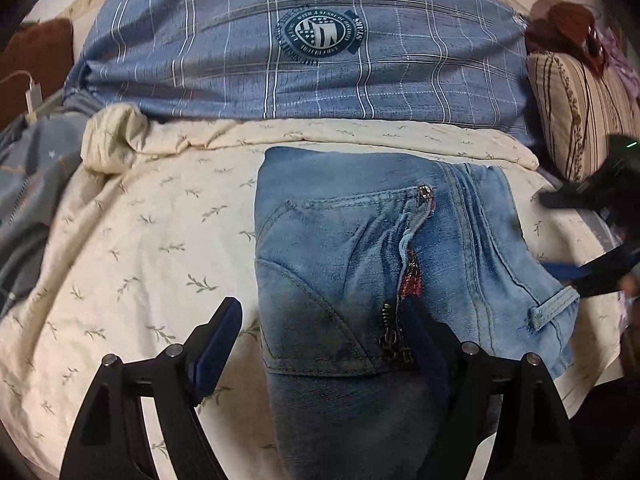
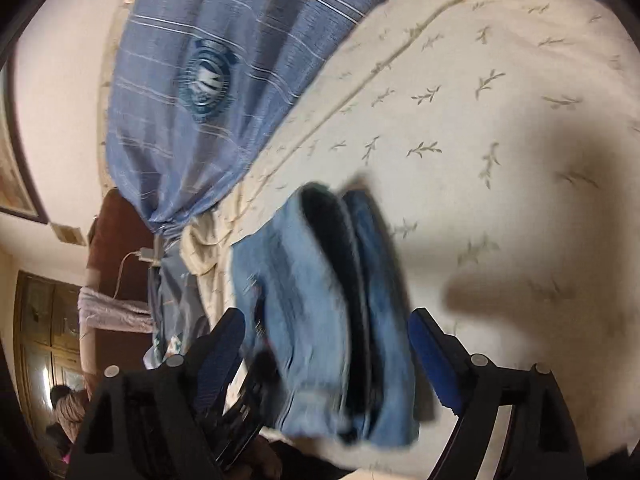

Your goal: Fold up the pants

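Folded light-blue jeans point(image 1: 360, 248) lie on a cream leaf-print bedspread point(image 1: 160, 240) below a blue plaid pillow point(image 1: 300, 40), the left tool point(image 1: 320, 320) and right tool point(image 2: 326, 330) both spread apart and empty; the soft, heavy denim looks best gripped at its thick waistband.

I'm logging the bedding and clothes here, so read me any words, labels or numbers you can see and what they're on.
Round badge on the blue plaid pillow: ring lettering is there, too small and warped to read.
Same badge, right wrist view: blurred.
Jeans: no text seen.
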